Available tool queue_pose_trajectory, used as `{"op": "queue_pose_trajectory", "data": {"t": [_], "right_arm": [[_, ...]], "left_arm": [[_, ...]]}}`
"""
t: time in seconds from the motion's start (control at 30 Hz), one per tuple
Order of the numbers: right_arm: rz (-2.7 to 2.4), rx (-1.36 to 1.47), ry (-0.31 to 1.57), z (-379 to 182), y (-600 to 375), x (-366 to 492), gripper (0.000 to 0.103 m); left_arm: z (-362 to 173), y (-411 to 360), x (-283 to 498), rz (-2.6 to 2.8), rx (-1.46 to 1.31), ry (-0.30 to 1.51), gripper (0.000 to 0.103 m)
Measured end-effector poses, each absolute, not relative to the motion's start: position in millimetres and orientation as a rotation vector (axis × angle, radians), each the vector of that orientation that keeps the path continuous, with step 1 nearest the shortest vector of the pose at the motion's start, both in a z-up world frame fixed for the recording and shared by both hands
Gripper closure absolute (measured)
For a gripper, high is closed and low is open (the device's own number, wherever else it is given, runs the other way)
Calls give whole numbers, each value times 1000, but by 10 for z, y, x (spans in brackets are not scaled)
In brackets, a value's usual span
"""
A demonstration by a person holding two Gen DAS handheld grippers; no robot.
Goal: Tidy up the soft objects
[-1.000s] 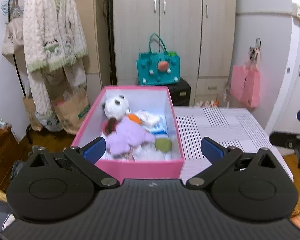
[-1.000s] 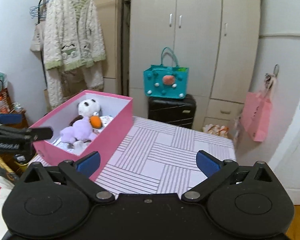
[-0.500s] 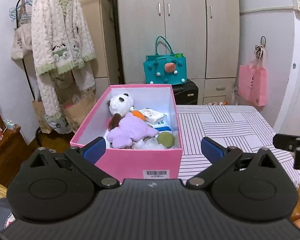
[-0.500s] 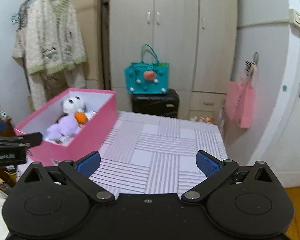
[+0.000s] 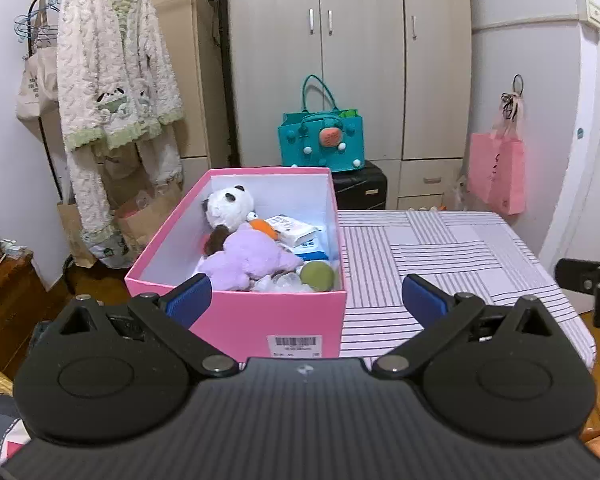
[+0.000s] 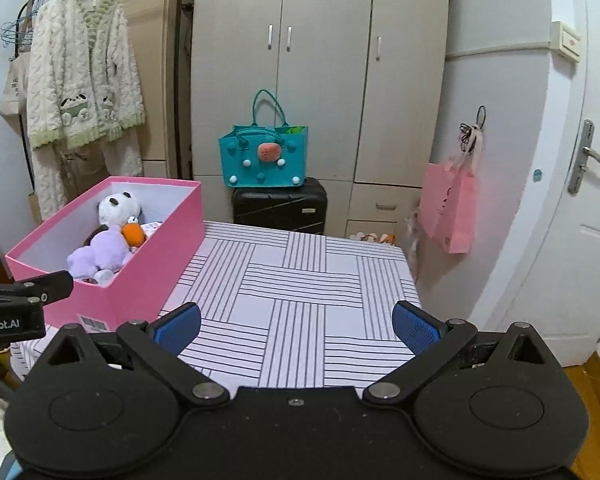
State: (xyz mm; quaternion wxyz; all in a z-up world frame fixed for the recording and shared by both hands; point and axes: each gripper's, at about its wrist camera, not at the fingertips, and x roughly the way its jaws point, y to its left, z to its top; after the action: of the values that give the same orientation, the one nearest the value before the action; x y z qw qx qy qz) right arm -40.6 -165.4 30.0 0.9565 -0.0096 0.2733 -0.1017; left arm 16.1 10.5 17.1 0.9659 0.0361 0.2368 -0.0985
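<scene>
Both grippers, left gripper point(image 5: 304, 294) and right gripper point(image 6: 296, 326), are held wide apart and empty. Soft toys, panda plush point(image 5: 229, 206) included, are packed inside the pink box point(image 5: 260, 320) on the striped table point(image 6: 300, 280); withdrawal is best kept level.

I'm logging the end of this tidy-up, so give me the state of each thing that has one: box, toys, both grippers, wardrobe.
pink box: open, no lid, standing on the table.
panda plush: inside the box, at the far end.
purple plush: inside, lying on the pile.
green ball: inside, near corner.
left gripper: open, empty.
right gripper: open, empty.
wardrobe doors: shut.
</scene>
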Motion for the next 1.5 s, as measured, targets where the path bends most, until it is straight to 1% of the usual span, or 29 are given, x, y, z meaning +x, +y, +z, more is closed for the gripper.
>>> {"op": "queue_pose_trajectory", "data": {"t": [0.73, 1.5], "right_arm": [[-244, -47, 529, 279, -1631, -522, 0], [-256, 1, 521, 227, -1725, -553, 0]], "left_arm": [[154, 98, 65, -171, 98, 436, 0], [120, 59, 28, -189, 119, 431, 0]]}}
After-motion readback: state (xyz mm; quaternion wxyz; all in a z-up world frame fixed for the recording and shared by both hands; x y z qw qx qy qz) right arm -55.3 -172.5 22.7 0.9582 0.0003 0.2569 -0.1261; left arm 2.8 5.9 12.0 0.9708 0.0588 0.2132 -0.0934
